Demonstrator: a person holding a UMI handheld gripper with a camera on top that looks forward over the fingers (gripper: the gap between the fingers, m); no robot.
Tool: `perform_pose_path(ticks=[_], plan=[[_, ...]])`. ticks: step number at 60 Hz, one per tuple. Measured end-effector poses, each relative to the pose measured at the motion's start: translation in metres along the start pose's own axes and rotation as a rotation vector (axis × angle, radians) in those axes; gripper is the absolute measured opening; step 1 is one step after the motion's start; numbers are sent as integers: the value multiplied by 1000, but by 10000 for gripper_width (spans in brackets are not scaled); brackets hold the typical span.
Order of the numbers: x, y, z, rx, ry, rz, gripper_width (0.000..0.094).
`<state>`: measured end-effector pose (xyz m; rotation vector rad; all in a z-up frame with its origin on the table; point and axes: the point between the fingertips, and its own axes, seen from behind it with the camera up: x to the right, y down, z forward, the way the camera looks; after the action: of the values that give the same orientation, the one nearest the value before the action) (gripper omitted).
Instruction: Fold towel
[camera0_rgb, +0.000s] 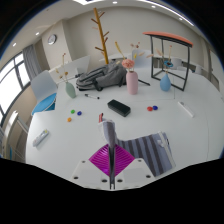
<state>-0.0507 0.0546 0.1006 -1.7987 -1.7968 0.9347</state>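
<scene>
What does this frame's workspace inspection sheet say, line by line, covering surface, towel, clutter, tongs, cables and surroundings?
Surface: white table, well lit.
Job's things: grey striped towel lying just ahead of the tongs, one end between the fingers.
Clutter: pink cup, black block, grey bundle, small coloured bits scattered about.
Tongs: magenta pads close together at the towel's edge; a full pinch cannot be confirmed.
Cables: nothing seen.
Surroundings: wooden coat stand, windows, wall clock.
</scene>
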Motion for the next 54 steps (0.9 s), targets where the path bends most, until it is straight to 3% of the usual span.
perform_pose_path(ticks=[15, 18, 20, 22, 24, 25, 27, 32, 54], plan=[[126, 7, 8, 1, 165, 10, 39], [141, 13, 13, -4, 197, 8, 83], [145, 18, 16, -12, 198, 15, 212], [154, 22, 15, -20, 212, 24, 486], [161, 23, 12, -21, 240, 26, 825], [164, 21, 9, -16, 251, 22, 851], [169, 19, 5, -10, 267, 14, 792], [165, 9, -20, 14, 272, 0, 861], [106, -27, -211, 107, 271, -118, 852]])
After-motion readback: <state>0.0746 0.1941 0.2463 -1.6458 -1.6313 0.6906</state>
